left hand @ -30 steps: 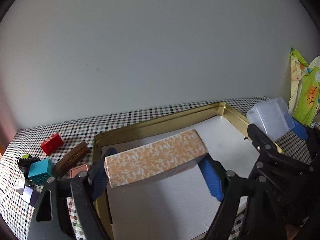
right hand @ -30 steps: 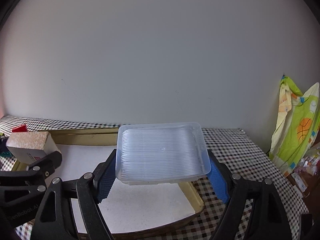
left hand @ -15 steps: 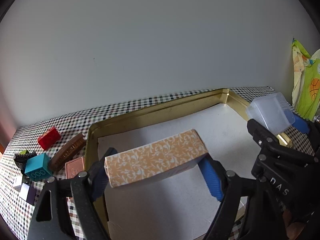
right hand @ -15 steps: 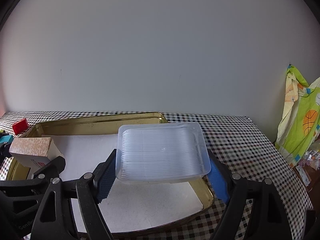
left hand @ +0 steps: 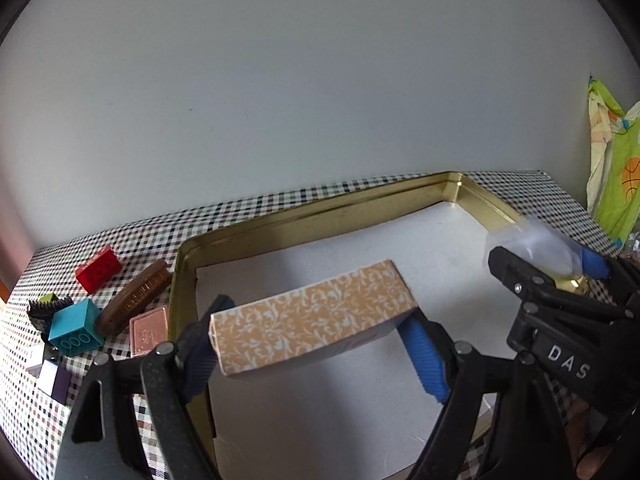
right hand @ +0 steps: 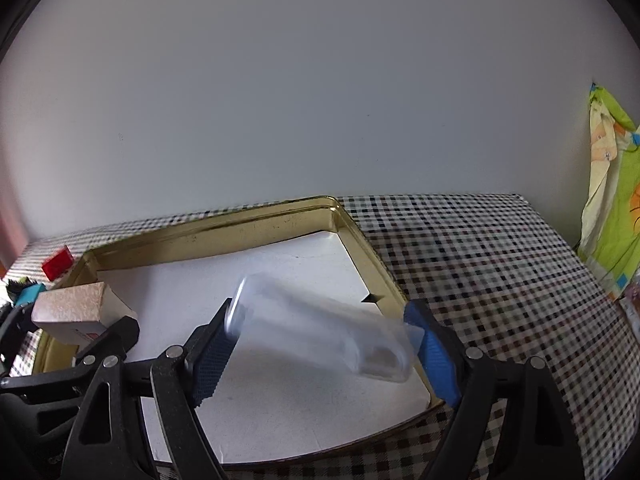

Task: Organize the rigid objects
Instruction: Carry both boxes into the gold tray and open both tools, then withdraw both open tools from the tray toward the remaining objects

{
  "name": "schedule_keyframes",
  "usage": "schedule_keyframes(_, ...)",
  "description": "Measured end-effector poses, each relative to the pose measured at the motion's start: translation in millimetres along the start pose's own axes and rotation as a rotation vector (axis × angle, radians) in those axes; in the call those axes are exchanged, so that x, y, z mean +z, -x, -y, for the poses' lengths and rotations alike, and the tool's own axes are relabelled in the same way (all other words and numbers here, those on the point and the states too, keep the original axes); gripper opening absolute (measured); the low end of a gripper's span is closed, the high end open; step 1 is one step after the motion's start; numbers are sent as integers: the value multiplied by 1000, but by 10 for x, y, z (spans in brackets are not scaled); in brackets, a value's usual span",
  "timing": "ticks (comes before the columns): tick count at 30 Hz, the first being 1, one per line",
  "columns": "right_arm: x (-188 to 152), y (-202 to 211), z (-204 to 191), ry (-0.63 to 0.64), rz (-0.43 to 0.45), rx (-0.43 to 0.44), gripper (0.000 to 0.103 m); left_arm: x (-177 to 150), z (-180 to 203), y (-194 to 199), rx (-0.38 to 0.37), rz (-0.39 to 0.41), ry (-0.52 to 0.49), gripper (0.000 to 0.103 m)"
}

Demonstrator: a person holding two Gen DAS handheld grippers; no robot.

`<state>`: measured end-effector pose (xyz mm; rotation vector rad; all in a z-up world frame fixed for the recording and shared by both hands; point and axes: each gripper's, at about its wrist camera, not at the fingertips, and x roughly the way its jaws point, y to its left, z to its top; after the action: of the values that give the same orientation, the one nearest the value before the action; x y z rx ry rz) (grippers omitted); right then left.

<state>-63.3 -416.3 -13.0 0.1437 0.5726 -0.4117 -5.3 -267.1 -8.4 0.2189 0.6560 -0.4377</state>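
An orange patterned box sits between the blue fingers of my left gripper, above the white-lined gold tray. The jaws are opening, and both pads still touch the box ends. In the right wrist view the same box hangs over the tray's left side. My right gripper is shut on a clear plastic container, which is blurred and slants down to the right over the tray. The left wrist view also shows that container in the right gripper.
Left of the tray on the checked cloth lie a red brick, a brown brush, a teal block, a copper tin and a black comb. A bright printed bag hangs at the far right. A wall stands close behind.
The clear container has tipped from lying flat between the right fingers to a blurred slant, right end low. Both views now look further down into the tray. The box keeps its place.
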Motion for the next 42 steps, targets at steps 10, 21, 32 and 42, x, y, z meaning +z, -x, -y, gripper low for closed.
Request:
schedule_keyframes(10,64,219,320,-216,129,116,93,-26,19,221,-3,97,-17,103)
schedule_keyframes(21,31,288,283,-197,173,33,93,-54,-104,282,49,135,21,103)
schedule_keyframes(32,17,459,229,-172,282,-50,93,-83,-132,252,73,132,7,103)
schedule_keyframes(42,-17,520,90,-93,332,-95,93,-162,-185,284,103,137,8,103)
